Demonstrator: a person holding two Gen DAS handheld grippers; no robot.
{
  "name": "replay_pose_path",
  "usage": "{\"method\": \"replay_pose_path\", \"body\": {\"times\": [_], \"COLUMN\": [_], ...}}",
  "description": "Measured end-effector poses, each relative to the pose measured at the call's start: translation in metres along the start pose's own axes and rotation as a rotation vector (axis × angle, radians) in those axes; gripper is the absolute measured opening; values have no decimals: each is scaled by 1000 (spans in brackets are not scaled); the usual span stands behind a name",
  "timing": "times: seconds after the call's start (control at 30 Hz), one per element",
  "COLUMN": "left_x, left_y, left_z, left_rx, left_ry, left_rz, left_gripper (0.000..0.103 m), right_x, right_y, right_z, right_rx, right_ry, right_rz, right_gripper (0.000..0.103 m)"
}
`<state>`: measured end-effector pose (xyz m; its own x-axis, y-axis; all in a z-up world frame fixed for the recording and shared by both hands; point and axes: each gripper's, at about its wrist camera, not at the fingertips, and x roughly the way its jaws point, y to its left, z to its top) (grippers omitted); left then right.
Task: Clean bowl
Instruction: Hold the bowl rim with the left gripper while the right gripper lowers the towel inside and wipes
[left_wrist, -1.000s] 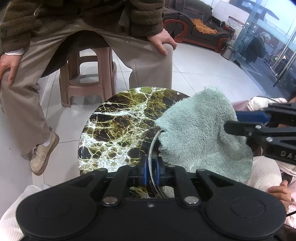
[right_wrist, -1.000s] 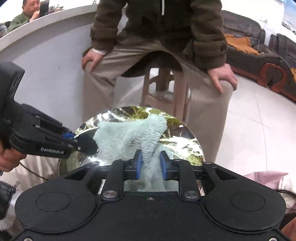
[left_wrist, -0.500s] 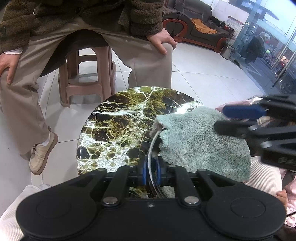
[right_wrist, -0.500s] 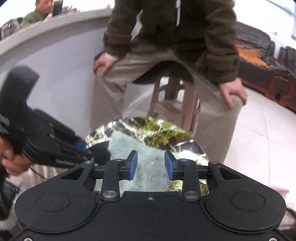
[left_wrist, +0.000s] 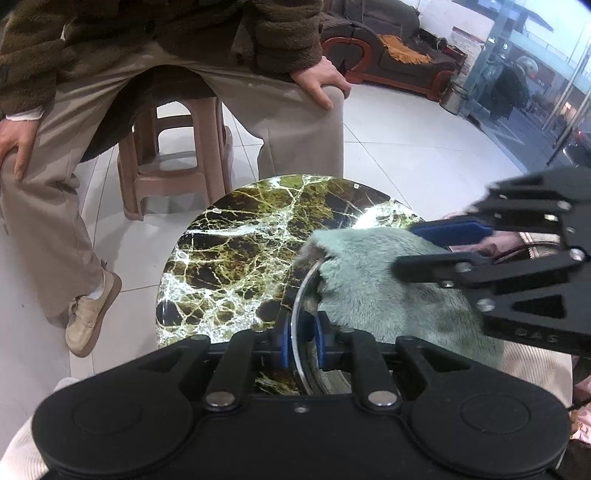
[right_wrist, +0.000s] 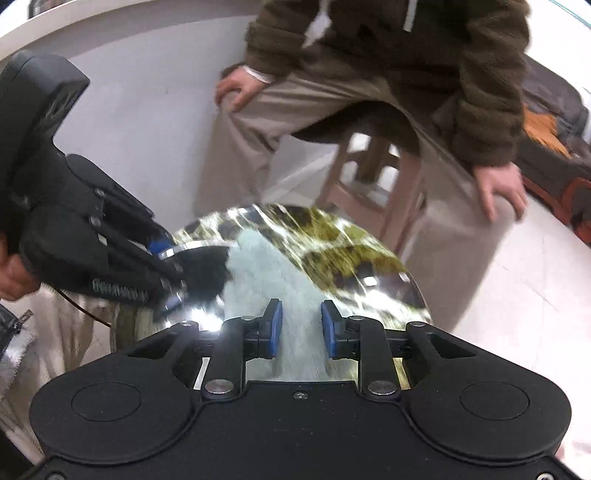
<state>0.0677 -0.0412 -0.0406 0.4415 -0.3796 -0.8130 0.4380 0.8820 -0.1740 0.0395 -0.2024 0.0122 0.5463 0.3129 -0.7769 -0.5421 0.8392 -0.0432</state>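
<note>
While the left gripper (left_wrist: 301, 341) sits with its jaws straddling the bowl's (left_wrist: 297, 295) thin metal rim, pads right at it and just starting to ease apart, the bowl stays parked on the near right part of the desk (left_wrist: 236, 258). The fuzzy green cloth (left_wrist: 373, 291) is stuffed over and into it.

The right gripper (right_wrist: 301, 328) has the cloth lying between its jaws; they're closing but not pinching it yet, so no grip as far as I can see.

Looks like we're mid-wipe, at a re-grab. I'd guess the next move needs the right jaws to bite a good bunch of cloth, then sweep around inside while the left keeps the rim steady.

The desk is a small round slab of dark green-and-yellow marble, very shiny. Past it, someone in a brown fleece sits on a plastic stool (left_wrist: 177, 162); white tile floor, then a dark sofa (left_wrist: 388, 51) and glass doors (left_wrist: 535, 92).
</note>
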Motion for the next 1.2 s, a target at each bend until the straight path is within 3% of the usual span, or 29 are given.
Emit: {"method": "replay_pose_path", "body": {"times": [0.13, 0.3, 0.43, 0.63, 0.87, 0.97, 1.2], "left_x": [0, -1, -1, -1, 0, 0, 1], "left_y": [-1, 0, -3, -3, -4, -7, -5], "left_z": [-2, -2, -2, -1, -2, -1, 0], "left_rx": [-13, -15, 42, 66, 79, 129, 147], "left_ry": [-8, -8, 0, 5, 7, 21, 42], "left_rz": [9, -1, 16, 16, 0, 8, -2], "left_gripper": [14, 14, 15, 15, 16, 17, 17], "right_x": [1, -17, -10, 8, -8, -2, 17], "right_y": [-5, -5, 1, -1, -9, 2, 8], "right_z": [-8, -26, -9, 8, -11, -1, 26], "right_rx": [27, 69, -32, -117, -53, -149, -261], "right_ry": [16, 36, 38, 59, 123, 136, 131], "right_rz": [-1, 10, -24, 27, 69, 36, 100], "right_gripper": [12, 12, 12, 12, 13, 13, 13]}}
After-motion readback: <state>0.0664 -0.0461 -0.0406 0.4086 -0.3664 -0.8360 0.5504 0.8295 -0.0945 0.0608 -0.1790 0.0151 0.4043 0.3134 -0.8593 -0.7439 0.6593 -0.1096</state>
